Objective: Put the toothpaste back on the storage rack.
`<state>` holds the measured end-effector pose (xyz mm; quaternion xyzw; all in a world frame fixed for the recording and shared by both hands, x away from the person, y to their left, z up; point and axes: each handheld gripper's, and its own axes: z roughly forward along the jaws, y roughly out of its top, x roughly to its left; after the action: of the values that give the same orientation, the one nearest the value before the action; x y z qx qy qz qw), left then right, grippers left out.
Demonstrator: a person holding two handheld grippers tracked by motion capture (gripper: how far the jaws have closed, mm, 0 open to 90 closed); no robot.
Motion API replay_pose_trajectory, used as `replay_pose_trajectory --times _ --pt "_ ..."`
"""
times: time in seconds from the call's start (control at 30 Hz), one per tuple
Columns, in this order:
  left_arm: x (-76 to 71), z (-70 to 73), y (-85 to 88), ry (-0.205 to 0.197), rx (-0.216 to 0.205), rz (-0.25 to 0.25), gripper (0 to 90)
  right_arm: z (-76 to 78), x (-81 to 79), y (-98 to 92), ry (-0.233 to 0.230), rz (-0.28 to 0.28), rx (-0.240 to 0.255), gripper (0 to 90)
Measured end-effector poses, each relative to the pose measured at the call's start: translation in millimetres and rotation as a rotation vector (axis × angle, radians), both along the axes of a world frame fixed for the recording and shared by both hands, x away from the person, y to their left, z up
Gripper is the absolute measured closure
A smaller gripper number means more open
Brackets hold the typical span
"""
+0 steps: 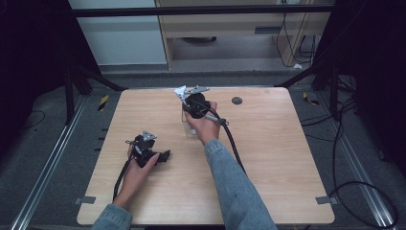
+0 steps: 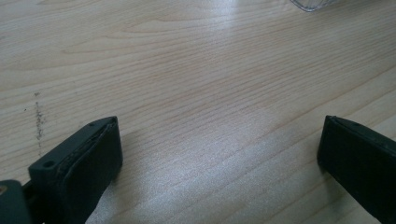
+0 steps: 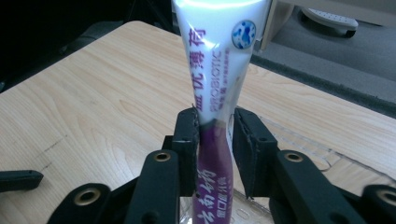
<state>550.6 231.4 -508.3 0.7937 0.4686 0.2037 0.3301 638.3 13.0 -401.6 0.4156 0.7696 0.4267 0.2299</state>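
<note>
As seen from the person's side, starting nearest: got the left gripper (image 1: pixel 164 156) low over the near-left of the table (image 1: pixel 268 158), gripped by the left hand (image 1: pixel 139 167), with its cable trailing back along the forearm. Reading its jaws as wide apart in the left gripper view, with nothing between them but bare wood grain. Can make out a sliver of clear plastic at the top edge there, well off from the jaws.

Further in, around mid-table: found the right hand (image 1: pixel 203 125) wrapped round the right gripper (image 3: pixel 214 135), pointing away from the person. In the right gripper view, seeing the tube (image 3: pixel 217 60) upright between the jaws. White upper part with purple print and a round blue logo, purple lower part, pinched to a narrow waist at pad height. Reading the jaws as nearly together but not clamped: touching the tube at one pad, with a sliver of gap at the other. Tracing the tube's lower end down into a clear container (image 1: pixel 188 125) standing on the table right under the gripper; can't tell whether touching its bottom.

Beyond that: spotting a small dark disc (image 1: pixel 236 100) on the wood near the far edge, well apart from the tube. Past the table, seeing grey floor and a pale wooden cabinet (image 1: pixel 230 24).
</note>
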Motion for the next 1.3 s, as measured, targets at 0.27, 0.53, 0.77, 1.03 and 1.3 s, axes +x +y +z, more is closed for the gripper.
replay_pose_trajectory --times 0.27,0.53,0.77,1.03,1.3 --pt "0.0 0.3 0.4 0.003 0.006 -0.004 0.0 0.4 -1.7 -0.4 0.000 0.007 0.000 66.4" --pt "0.0 0.2 0.2 0.002 0.003 -0.002 0.0 3.8 -4.0 -3.8 -0.007 0.010 0.005 62.5" --pt "0.0 0.2 0.2 0.001 0.003 -0.002 0.0 9.2 -7.1 -5.9 -0.014 0.017 0.008 59.9" --pt "0.0 0.1 0.2 0.001 0.003 -0.002 0.0 14.9 -10.8 -9.1 -0.018 0.026 0.007 52.2" --pt "0.0 0.1 0.2 0.001 0.003 -0.002 0.0 18.9 -12.6 -12.5 -0.023 0.028 0.015 38.9"
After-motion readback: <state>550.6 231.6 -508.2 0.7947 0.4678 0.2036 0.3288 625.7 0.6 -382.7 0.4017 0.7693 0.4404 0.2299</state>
